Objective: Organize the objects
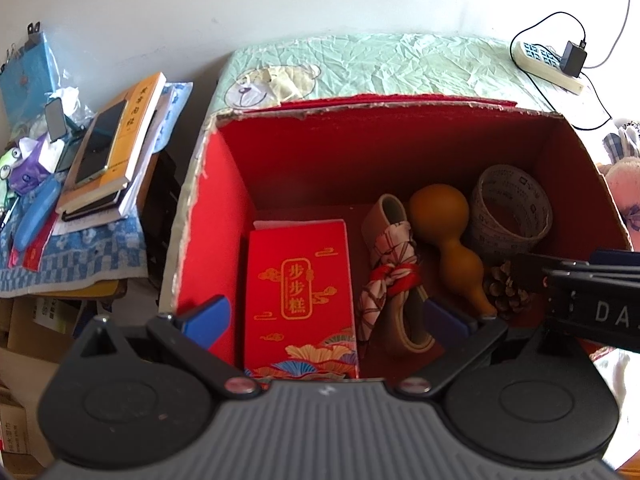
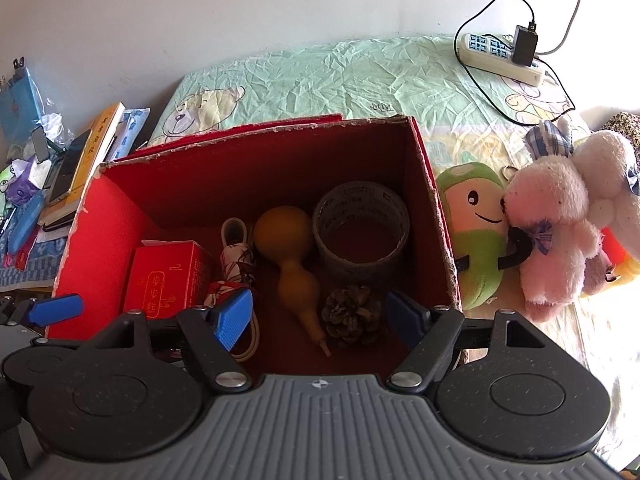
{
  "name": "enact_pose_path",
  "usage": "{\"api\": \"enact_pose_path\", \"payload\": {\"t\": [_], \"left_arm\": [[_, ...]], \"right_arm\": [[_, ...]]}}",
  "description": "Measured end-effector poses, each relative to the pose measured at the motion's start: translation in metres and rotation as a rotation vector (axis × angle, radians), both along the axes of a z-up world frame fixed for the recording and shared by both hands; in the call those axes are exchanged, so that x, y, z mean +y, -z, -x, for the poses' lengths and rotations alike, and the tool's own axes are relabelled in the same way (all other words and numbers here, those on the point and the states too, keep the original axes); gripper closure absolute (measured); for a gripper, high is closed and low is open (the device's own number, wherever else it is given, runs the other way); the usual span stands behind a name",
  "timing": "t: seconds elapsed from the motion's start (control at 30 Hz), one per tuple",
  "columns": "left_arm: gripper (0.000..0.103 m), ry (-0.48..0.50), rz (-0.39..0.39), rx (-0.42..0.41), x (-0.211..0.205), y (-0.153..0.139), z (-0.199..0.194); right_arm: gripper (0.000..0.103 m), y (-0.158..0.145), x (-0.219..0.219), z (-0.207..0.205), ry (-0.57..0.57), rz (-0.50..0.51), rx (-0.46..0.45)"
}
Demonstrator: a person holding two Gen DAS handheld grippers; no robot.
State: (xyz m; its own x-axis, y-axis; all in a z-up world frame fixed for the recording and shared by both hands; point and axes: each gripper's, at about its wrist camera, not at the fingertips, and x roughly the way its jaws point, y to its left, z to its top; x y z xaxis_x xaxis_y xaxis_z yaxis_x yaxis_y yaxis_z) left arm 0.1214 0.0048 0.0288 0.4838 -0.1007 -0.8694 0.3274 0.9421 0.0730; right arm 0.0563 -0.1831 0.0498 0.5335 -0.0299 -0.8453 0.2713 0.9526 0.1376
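Observation:
An open red cardboard box (image 1: 224, 208) (image 2: 432, 184) stands on a green bedspread. Inside lie a red gift carton (image 1: 300, 296) (image 2: 168, 276), a folded patterned umbrella with a strap (image 1: 384, 276) (image 2: 236, 264), a brown gourd (image 1: 448, 232) (image 2: 288, 252), a roll of tape (image 1: 512, 208) (image 2: 362, 228) and a pine cone (image 1: 506, 292) (image 2: 352, 314). My left gripper (image 1: 326, 320) is open and empty above the box's near left part. My right gripper (image 2: 324, 316) is open and empty above the near right part; it also shows at the right edge of the left wrist view.
Plush toys lie right of the box: a green one (image 2: 476, 236) and a pink one (image 2: 560, 232). A power strip (image 2: 500, 56) with a charger lies at the far right of the bed. A side table at left holds books (image 1: 116, 148), a phone and clutter.

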Motion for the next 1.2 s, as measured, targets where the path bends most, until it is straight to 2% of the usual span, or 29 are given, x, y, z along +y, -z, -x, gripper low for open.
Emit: {"api": "enact_pose_path", "payload": {"t": [0.37, 0.67, 0.97, 1.2], "left_arm": [[0.001, 0.006, -0.004, -0.006, -0.002, 0.003, -0.006], [0.001, -0.001, -0.002, -0.013, -0.001, 0.002, -0.010], [0.001, 0.006, 0.004, -0.012, -0.002, 0.005, -0.014], [0.006, -0.006, 0.016, -0.043, 0.000, 0.003, -0.013]], "right_arm": [[0.026, 0.005, -0.003, -0.007, 0.011, 0.005, 0.027], [0.026, 0.003, 0.002, -0.013, -0.015, 0.030, 0.008], [0.026, 0.006, 0.002, -0.019, -0.025, 0.014, 0.014], [0.026, 0.006, 0.001, -0.021, -0.022, 0.005, 0.003]]}}
